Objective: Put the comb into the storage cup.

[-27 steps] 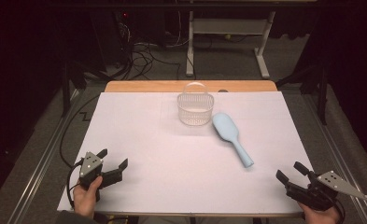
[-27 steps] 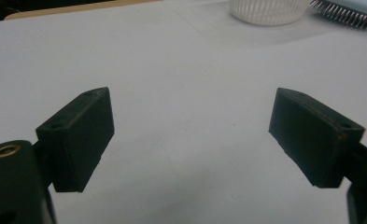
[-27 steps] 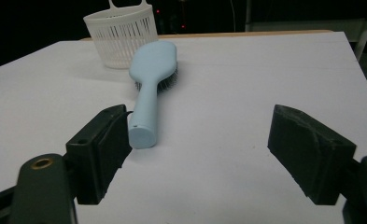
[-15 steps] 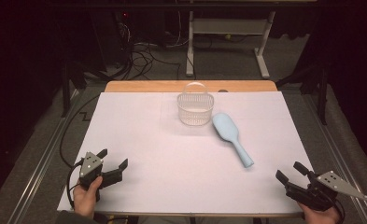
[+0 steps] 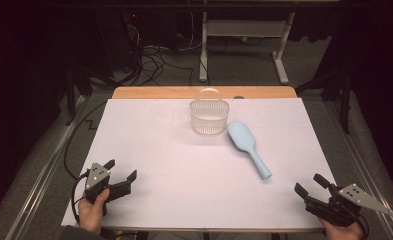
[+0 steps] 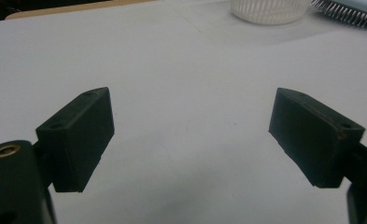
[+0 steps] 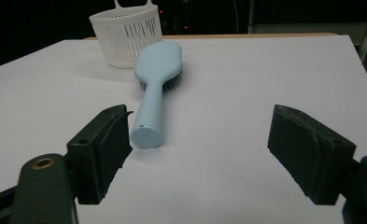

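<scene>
Brush [image 5: 247, 146]: light blue, lying bristles-down beside white basket [image 5: 209, 116].
Right gripper view: showing bristles.
Left gripper [image 5: 120, 176], right gripper [image 5: 311, 187]: both spreading wide, holding nothing.

Basket [image 5: 209, 117] at table's [image 5: 149, 150] far middle; hairbrush [image 5: 247, 146] just right of it, handle toward near right.

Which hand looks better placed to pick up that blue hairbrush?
Probably the right. The right gripper sits open at the near right corner, and the hairbrush points its handle toward it. The left gripper, also open, is farther off across the table.
</scene>
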`<state>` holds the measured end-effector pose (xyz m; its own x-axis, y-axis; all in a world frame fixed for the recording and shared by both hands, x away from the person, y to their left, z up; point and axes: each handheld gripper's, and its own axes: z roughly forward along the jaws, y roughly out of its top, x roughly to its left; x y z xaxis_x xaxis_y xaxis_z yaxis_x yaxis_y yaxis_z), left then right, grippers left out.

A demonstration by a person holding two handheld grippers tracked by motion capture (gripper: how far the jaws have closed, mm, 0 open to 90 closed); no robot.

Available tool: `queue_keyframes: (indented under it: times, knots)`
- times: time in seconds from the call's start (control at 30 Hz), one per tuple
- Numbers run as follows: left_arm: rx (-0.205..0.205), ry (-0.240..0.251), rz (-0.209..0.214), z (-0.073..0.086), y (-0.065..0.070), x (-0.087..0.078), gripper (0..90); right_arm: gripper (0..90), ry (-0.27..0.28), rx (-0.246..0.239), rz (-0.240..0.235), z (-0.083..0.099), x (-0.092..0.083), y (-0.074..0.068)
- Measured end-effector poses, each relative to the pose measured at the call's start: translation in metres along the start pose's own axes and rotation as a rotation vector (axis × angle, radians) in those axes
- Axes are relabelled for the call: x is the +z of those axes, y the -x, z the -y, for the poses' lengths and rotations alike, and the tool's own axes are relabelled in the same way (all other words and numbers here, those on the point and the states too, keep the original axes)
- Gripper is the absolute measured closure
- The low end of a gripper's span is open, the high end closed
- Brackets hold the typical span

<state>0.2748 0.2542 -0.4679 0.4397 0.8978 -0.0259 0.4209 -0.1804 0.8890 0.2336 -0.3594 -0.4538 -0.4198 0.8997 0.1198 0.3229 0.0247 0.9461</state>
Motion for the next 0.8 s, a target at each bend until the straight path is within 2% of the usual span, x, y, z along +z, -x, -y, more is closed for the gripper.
queue_keyframes:
  times: [0.8]
  knots:
    - [0.021,-0.001,0.009,-0.0009,0.0047,0.0011,15.0,22.4,0.028,-0.019,0.011,-0.0028,-0.0003,-0.0015]
